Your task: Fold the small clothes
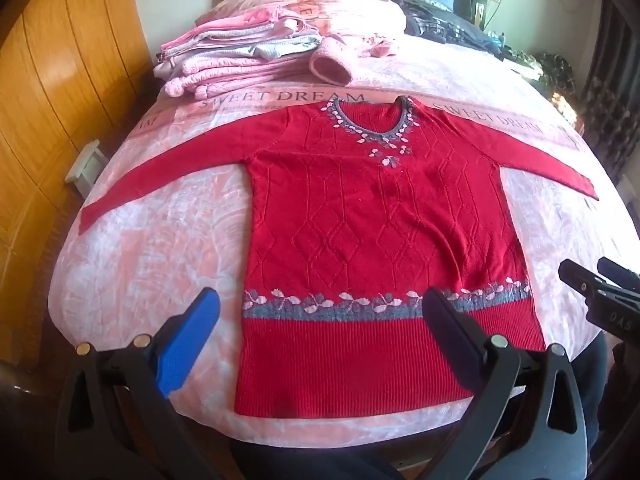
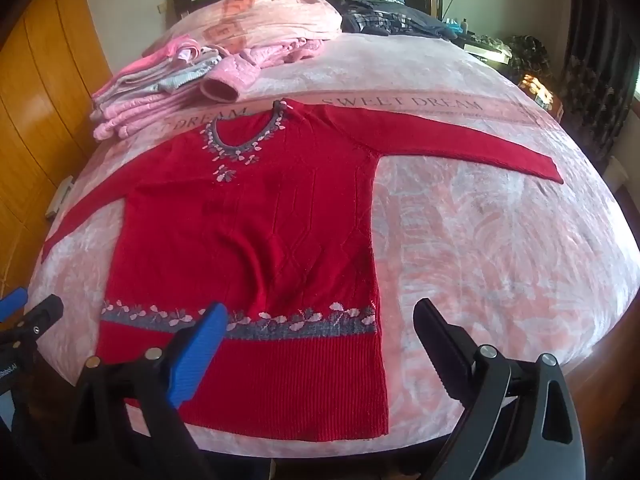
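The left gripper (image 1: 320, 320) is spread wide and holds nothing. Its blue-padded finger (image 1: 188, 344) sits over the bed cover just outside the sweater's left side; its black finger (image 1: 452, 328) sits over the grey flowered band near the hem. The right gripper (image 2: 320, 332) is likewise spread wide and empty. Its blue-padded finger (image 2: 196, 356) sits over the ribbed hem, and its black finger (image 2: 440, 352) sits over bare bed cover beyond the sweater's right side. Whether either gripper touches the fabric cannot be determined. Each gripper also shows at the edge of the other's view.

The red sweater (image 1: 380, 240) lies flat and face up on the bed (image 1: 160, 248), hem at the near edge, neckline toward the headboard. Both sleeves are stretched out sideways; the left one reaches the left edge of the bed. A grey and pink flower pattern rings the neckline.

A stack of folded pink and grey clothes (image 1: 240, 56) rests near the far left corner of the bed, well apart from the sweater. A pink blanket (image 1: 320, 4) is bunched at the headboard, with dark clothes (image 1: 452, 28) at the far right corner.
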